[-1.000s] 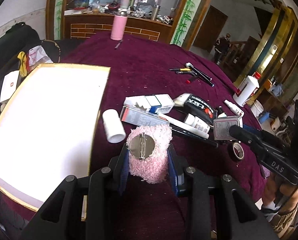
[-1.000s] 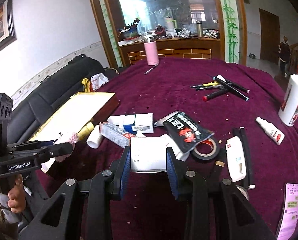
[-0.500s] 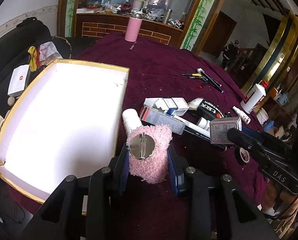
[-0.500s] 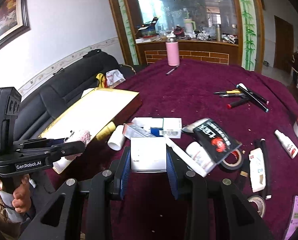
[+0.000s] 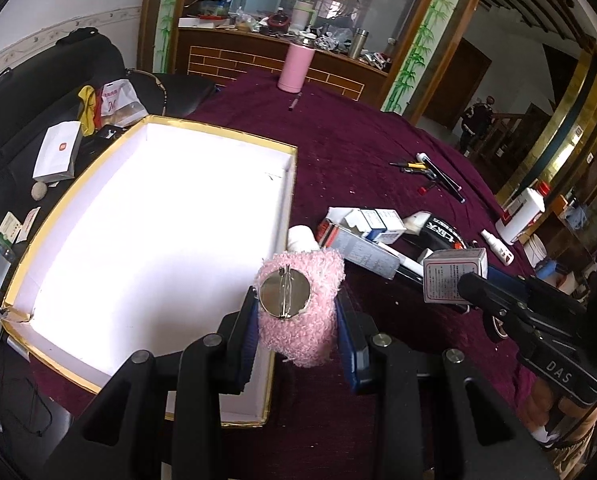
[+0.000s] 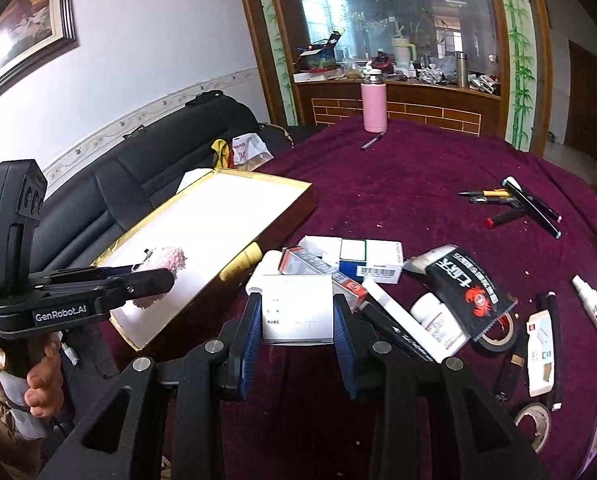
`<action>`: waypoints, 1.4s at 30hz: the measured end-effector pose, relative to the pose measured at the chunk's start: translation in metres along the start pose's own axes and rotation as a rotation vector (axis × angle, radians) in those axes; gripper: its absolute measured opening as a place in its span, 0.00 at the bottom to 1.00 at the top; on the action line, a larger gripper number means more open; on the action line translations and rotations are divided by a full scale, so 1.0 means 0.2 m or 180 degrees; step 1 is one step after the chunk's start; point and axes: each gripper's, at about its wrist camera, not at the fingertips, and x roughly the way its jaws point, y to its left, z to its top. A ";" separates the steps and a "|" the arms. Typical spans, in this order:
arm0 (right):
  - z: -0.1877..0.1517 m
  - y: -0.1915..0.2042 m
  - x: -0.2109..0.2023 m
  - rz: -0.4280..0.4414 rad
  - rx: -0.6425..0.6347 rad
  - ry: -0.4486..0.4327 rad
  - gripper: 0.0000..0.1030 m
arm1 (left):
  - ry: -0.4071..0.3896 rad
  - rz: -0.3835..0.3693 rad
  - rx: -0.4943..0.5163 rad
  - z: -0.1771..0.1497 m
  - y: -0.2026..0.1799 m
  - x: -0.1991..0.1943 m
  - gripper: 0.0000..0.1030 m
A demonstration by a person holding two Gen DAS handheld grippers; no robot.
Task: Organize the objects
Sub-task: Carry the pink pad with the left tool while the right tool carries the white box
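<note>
Left gripper [image 5: 298, 320] pinching fluffy pink brooch with round metal pin back [image 5: 298, 308] over the right rim of the gold-edged white-lined open box [image 5: 138, 240], presumably its drop spot; right gripper [image 6: 297, 320] clamped on small white cardboard carton [image 6: 297, 308], held above the maroon tablecloth [image 6: 418, 168] clutter, likely boxed next

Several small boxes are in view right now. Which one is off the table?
The plain white box, clamped in the right gripper. The blue-and-white box and the long red-ended box lie in the heap on the purple cloth.
</note>
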 end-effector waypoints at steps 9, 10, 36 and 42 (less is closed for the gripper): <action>0.03 0.09 0.03 0.0110 -0.0113 0.0016 0.36 | 0.0037 0.0116 -0.0124 0.01 0.11 0.01 0.33; 0.03 0.10 0.04 0.0120 -0.0121 0.0015 0.36 | 0.0043 0.0142 -0.0138 0.01 0.13 0.01 0.33; 0.12 0.45 0.29 0.0642 -0.0430 0.0191 0.36 | 0.0304 0.0444 -0.0395 -0.02 0.49 0.10 0.33; 0.11 0.56 0.37 0.0860 -0.0526 0.0328 0.36 | 0.0346 0.0491 -0.0446 -0.03 0.55 0.10 0.33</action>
